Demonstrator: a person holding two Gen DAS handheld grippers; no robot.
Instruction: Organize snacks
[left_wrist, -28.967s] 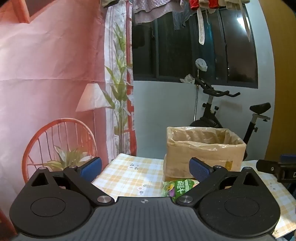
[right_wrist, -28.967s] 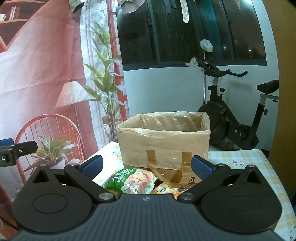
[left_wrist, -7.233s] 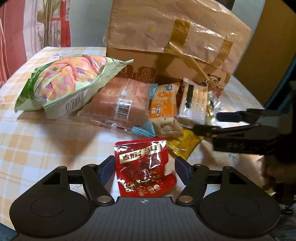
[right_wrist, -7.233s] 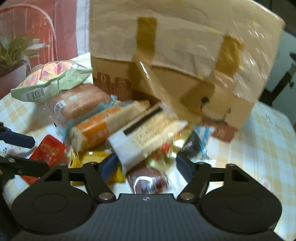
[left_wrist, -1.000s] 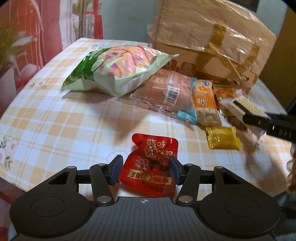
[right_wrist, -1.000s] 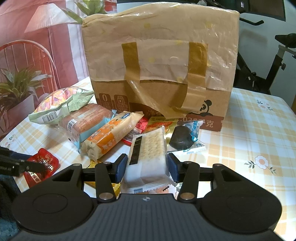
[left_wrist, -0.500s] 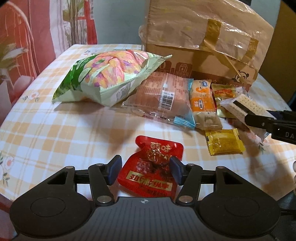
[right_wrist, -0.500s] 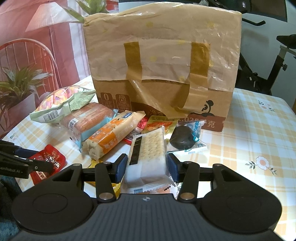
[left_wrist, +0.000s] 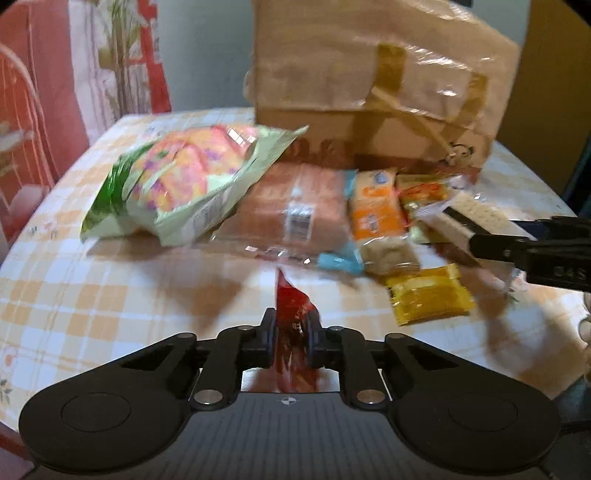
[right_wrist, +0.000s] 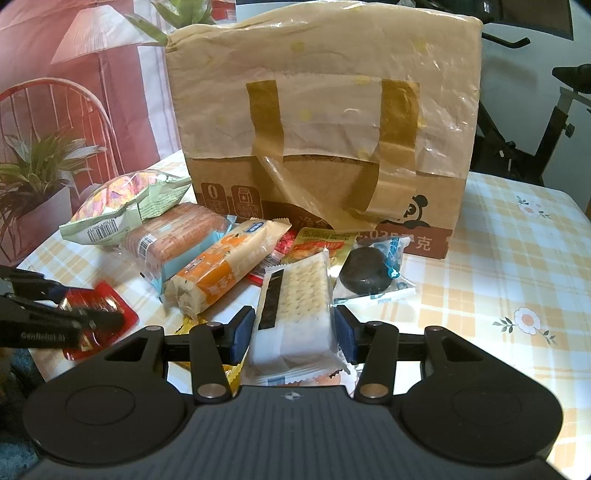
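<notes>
My left gripper (left_wrist: 291, 326) is shut on a red snack packet (left_wrist: 291, 301), which stands pinched and folded upright between the pads near the table's front edge. From the right wrist the same packet (right_wrist: 110, 299) shows under the left fingers at the lower left. My right gripper (right_wrist: 294, 332) is shut on a clear pack of crackers (right_wrist: 295, 291), held just above the pile of snacks. The left wrist view shows that cracker pack (left_wrist: 476, 212) in the right fingers at the right. A brown paper bag (right_wrist: 325, 122) stands behind the pile.
On the checked tablecloth (right_wrist: 517, 258) lie a green chips bag (left_wrist: 184, 173), a wrapped bread loaf (left_wrist: 295, 206), an orange cake pack (left_wrist: 376, 214), a yellow sachet (left_wrist: 428, 295) and a dark round cake (right_wrist: 364, 275). An exercise bike stands behind the table on the right.
The left jaws have closed on the red packet, which lay flat between them and now stands squeezed upright. The right gripper and its cracker pack have not moved.
</notes>
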